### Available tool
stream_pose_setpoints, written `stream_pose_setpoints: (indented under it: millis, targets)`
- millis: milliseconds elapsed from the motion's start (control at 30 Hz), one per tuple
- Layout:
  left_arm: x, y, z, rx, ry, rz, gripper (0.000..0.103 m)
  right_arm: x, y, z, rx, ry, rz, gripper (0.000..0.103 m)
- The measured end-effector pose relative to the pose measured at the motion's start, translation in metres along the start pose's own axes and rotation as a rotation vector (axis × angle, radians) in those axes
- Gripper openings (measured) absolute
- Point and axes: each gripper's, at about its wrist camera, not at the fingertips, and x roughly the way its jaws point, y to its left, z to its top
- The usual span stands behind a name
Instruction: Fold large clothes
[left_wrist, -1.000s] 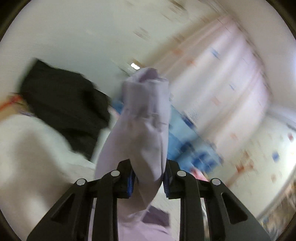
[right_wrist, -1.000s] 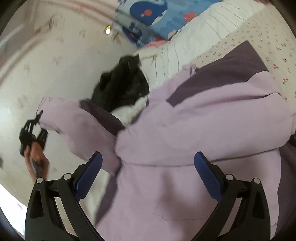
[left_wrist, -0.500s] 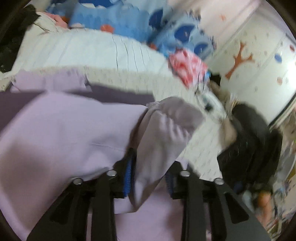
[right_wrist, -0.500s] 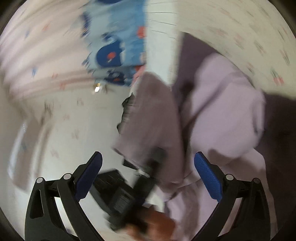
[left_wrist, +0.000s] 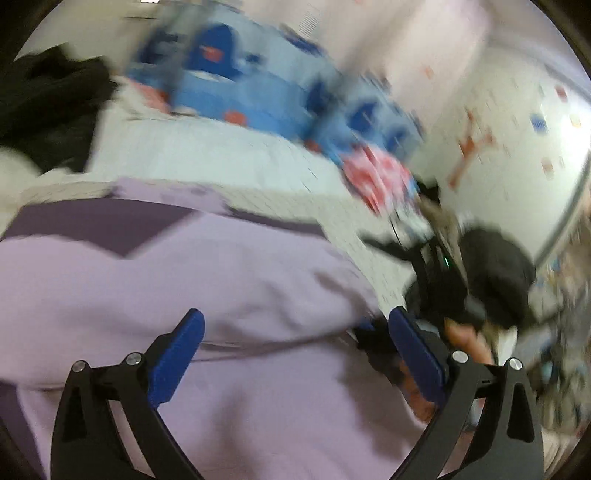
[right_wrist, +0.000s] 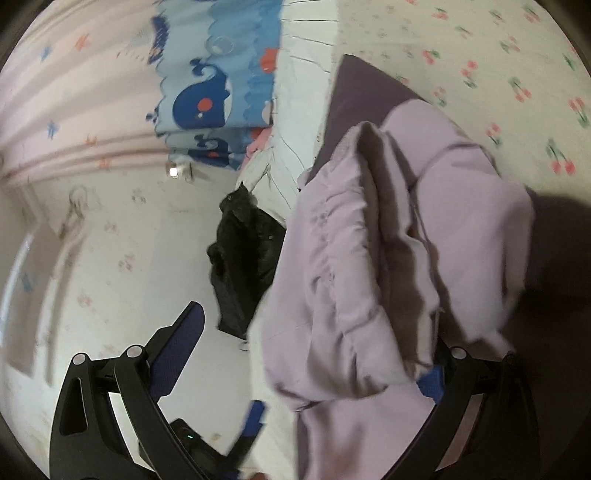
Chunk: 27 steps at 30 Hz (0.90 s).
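Left tongs (left_wrist: 295, 347), clamped on the lilac garment's (left_wrist: 184, 295) sleeve a second ago, are opening with nothing gripped, leaving that sleeve laid across the garment on the bed (right_wrist: 480, 44), while the right tongs (right_wrist: 314, 354) gape wide around bunched lilac cloth.

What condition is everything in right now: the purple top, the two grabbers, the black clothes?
Purple sweatshirt: lying on the bed, sleeve folded across it.
Left gripper: jaws opening, nothing pinched.
Right gripper: open, sleeve draped between its fingers.
Black clothes: crumpled heap.
Whale blanket: folded.
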Motion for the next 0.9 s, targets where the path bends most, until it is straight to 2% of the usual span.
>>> stream_pose_setpoints:
  millis: [67,100,133,233,333,433,533,600,667,700,800,900]
  targets:
    - [-0.011,0.034,0.010,-0.125,-0.048,0.046,0.096,0.003,0.010,-0.004,-0.114,-0.011,-0.063,0.069]
    - [-0.015,0.048,0.015,-0.185,-0.067,0.064,0.096,0.007,0.021,-0.005,-0.200,-0.010,-0.133,0.037]
    - [-0.022,0.063,0.018,-0.239,-0.103,0.065,0.096,0.009,0.031,-0.006,-0.256,-0.013,-0.162,0.023]
    - [-0.044,0.102,0.027,-0.365,-0.223,0.111,0.096,0.008,0.079,-0.008,-0.432,-0.053,-0.158,0.020]
    - [-0.062,0.119,0.032,-0.398,-0.309,0.127,0.096,-0.005,0.136,-0.012,-0.605,-0.128,-0.111,0.019]
    - [-0.074,0.132,0.032,-0.423,-0.350,0.150,0.096,-0.028,0.159,-0.001,-0.654,-0.217,-0.082,0.018]
    - [-0.060,0.147,0.029,-0.482,-0.306,0.200,0.096,-0.039,0.121,0.024,-0.568,-0.242,-0.181,0.018]
    - [-0.045,0.157,0.021,-0.513,-0.231,0.276,0.096,-0.027,0.065,0.042,-0.444,-0.182,-0.294,0.018]
    - [-0.019,0.170,0.016,-0.512,-0.091,0.396,0.096,-0.009,0.026,0.051,-0.362,-0.092,-0.386,0.019]
    - [-0.011,0.174,0.012,-0.506,-0.055,0.436,0.096,-0.003,0.011,0.050,-0.341,-0.067,-0.410,0.019]
    - [-0.012,0.181,0.007,-0.516,-0.050,0.452,0.097,0.001,0.009,0.051,-0.316,-0.033,-0.429,0.023]
    - [-0.029,0.169,0.013,-0.506,-0.138,0.437,0.097,-0.019,0.024,0.052,-0.309,-0.115,-0.500,0.048]
